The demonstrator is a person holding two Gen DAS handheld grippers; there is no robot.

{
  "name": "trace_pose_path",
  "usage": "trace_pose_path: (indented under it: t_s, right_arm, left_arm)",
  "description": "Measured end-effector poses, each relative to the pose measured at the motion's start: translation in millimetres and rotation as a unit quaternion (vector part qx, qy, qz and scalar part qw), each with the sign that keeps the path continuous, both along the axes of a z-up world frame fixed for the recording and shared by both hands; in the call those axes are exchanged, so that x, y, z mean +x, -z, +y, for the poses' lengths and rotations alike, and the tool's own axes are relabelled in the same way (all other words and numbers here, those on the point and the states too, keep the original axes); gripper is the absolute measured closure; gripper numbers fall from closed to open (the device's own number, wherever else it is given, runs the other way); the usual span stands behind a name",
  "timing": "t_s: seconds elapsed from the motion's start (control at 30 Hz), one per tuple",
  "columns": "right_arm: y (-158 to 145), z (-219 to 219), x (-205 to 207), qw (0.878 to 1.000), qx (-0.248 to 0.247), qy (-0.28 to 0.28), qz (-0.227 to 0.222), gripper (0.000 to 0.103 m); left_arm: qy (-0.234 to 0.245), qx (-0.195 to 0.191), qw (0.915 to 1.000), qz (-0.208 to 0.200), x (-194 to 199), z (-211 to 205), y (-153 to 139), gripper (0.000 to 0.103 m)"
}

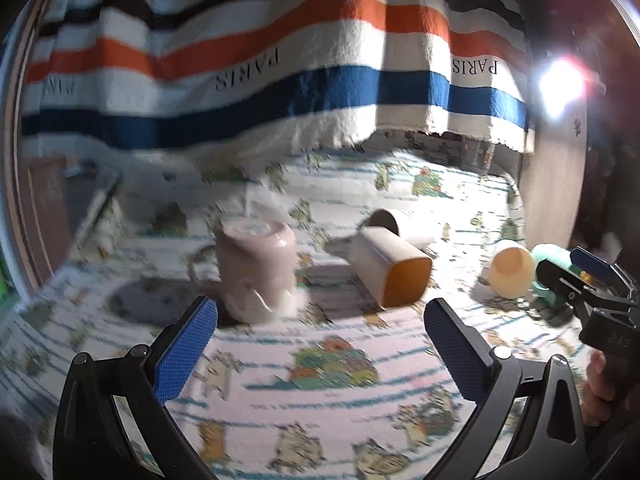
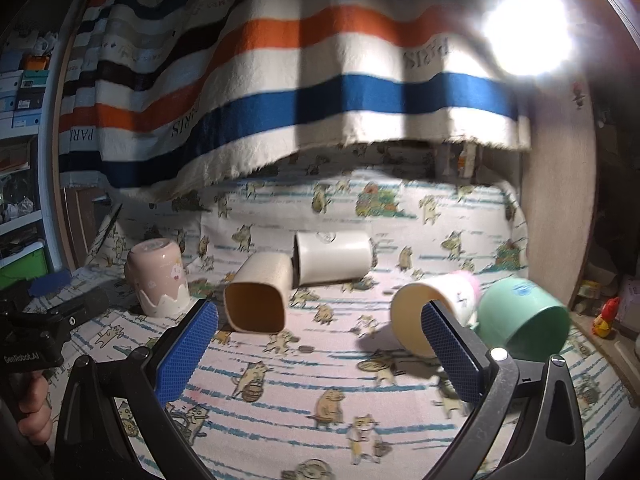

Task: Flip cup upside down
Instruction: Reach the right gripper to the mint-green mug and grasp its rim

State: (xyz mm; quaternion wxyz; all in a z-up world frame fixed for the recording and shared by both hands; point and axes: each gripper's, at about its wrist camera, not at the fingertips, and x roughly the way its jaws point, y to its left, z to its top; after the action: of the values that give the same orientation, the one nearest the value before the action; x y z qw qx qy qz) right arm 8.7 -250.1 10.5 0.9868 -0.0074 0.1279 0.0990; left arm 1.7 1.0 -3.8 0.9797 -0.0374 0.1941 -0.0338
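Note:
A pink mug (image 1: pixel 256 268) (image 2: pixel 158 276) stands upside down on the cat-print cloth. A beige square cup (image 1: pixel 390 272) (image 2: pixel 260 296) lies on its side, mouth toward me. A white cup (image 1: pixel 404 226) (image 2: pixel 334 256) lies on its side behind it. A cream cup (image 1: pixel 512 274) (image 2: pixel 436 308) and a green cup (image 1: pixel 554 260) (image 2: pixel 524 322) lie on their sides at the right. My left gripper (image 1: pixel 320 320) is open and empty, just short of the pink mug. My right gripper (image 2: pixel 320 320) is open and empty, in front of the beige and cream cups.
A striped "PARIS" blanket (image 1: pixel 280 68) (image 2: pixel 300 92) hangs behind the cloth-covered surface (image 1: pixel 332 400) (image 2: pixel 320 380). A bright lamp (image 2: pixel 528 32) glares at the upper right. Shelves with boxes (image 2: pixel 24 80) stand at the left. A wall panel (image 2: pixel 560 200) bounds the right side.

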Motion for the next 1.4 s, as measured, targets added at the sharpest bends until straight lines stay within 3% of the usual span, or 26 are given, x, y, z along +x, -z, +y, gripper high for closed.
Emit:
trace_pose_path:
  t_s: [0.1, 0.3, 0.53, 0.7, 0.87, 1.03, 1.23, 1.4]
  right_arm:
    - [-7, -13, -8, 1.0, -0.025, 0.007, -0.011, 0.0]
    - [-20, -46, -12, 0.999, -0.043, 0.03, -0.01, 0.001]
    - [-40, -90, -12, 0.998, -0.029, 0.057, 0.0, 0.001]
    - [-51, -114, -7, 0.997, -0.01, 0.069, 0.023, 0.001]
    - [-47, -119, 13, 0.994, -0.027, 0.085, 0.069, 0.001]
    - [-33, -121, 51, 0.985, -0.036, 0.073, 0.15, 0.001]
    - [-21, -155, 99, 0.971, 0.024, 0.091, 0.22, 0.007]
    - [4, -157, 125, 0.961, 0.01, 0.105, 0.257, 0.007]
  left_arm:
    - [0.0, -0.002, 0.9999, 0.01, 0, -3, -2, 0.0]
    - [0.01, -0.009, 0.9999, -0.007, -8, -11, -22, 0.0]
    - [0.007, 0.005, 0.9999, -0.011, -10, -21, -37, 0.0]
    - [0.004, 0.012, 0.9999, 0.007, 1, -28, -37, 0.0]
    - [0.009, 0.023, 0.9983, 0.053, 18, -46, -35, 0.0]
    - [0.027, 0.021, 0.9937, 0.107, 37, -70, -35, 0.0]
    - [0.028, 0.026, 0.9934, 0.108, 45, -86, -34, 0.0]
    - [0.021, 0.046, 0.9922, 0.113, 50, -93, -28, 0.0]
